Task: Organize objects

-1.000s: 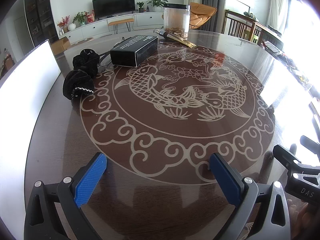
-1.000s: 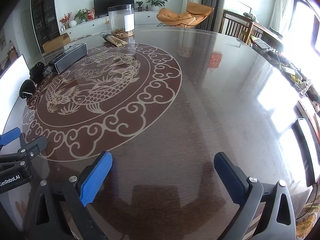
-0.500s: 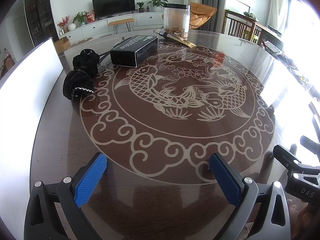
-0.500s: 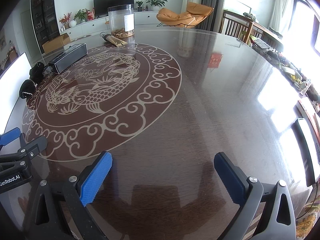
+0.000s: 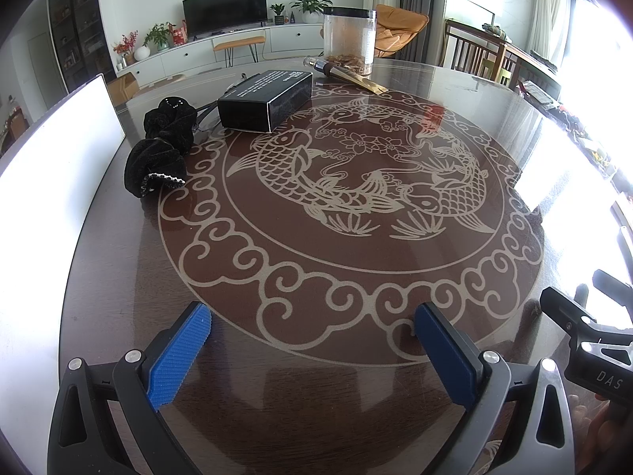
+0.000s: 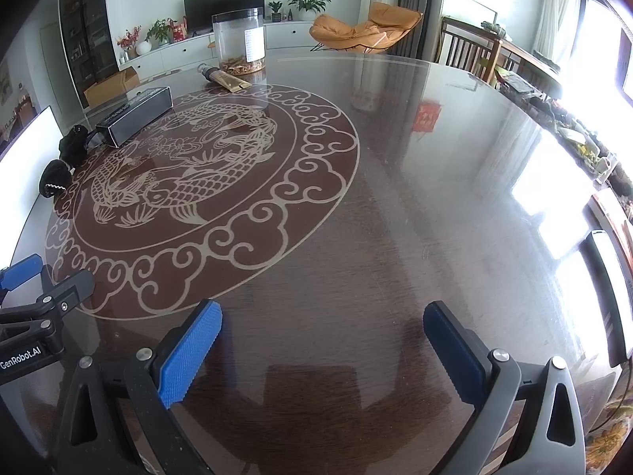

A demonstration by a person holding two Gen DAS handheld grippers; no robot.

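Table carries everything at its far-left rim. Black box: stiff, likely light; take across the short sides. Jar beyond box, probably fragile; tube lying at its foot. Scrunchies left of box, soft, pinch anywhere. Left gripper and right gripper: jaws wide apart, empty. Path unobstructed.

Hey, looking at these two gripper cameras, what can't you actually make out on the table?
- Printing on the black box: too small in both views.
- Dark cables behind the box, left wrist view: mostly hidden by it and the black scrunchies.
- Clear jar label: too small; contents just a brownish layer.
- Table right edge: washed out by window glare.
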